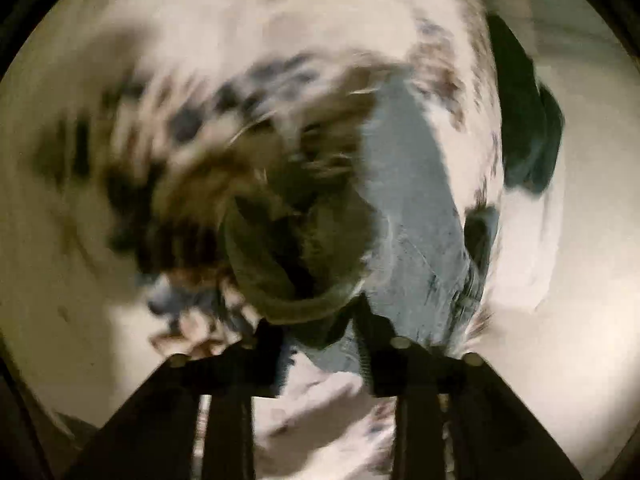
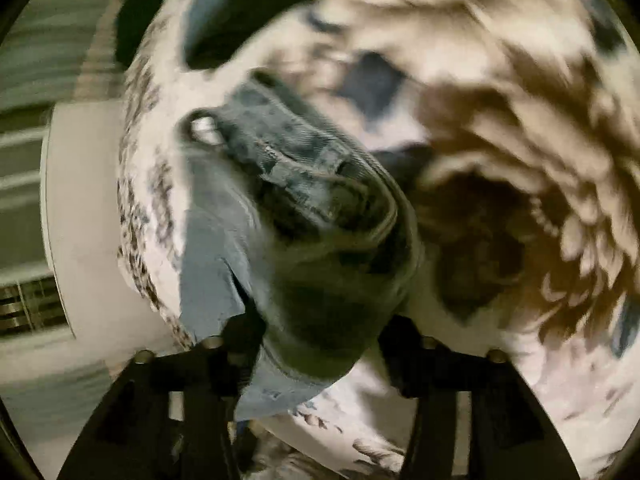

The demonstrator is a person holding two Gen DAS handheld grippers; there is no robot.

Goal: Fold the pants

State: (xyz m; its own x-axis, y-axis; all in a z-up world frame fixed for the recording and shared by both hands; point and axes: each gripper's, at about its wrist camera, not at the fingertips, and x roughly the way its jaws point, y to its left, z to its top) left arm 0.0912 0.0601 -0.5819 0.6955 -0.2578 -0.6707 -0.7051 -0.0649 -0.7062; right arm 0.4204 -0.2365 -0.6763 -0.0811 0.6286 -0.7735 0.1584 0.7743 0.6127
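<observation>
Hanging bunched between both sets of tongs, the blue-grey pants [image 1: 412,216] are lifted above a patterned bedspread [image 1: 248,28], probably to shake them straight before folding. The left tongs [image 1: 320,344] and right tongs [image 2: 320,344] each look clamped on denim, waistband toward the right. Motion blur hides the legs' ends and a dark garment [image 1: 524,120] beyond.

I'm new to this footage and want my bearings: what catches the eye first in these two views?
The blue-grey jeans, bunched between both sets of tongs, fill the middle of each view. Under them spreads a white bedspread with smeared brown and blue blotches. In the right view, the waistband and metal button stand out, upper left of centre.
</observation>
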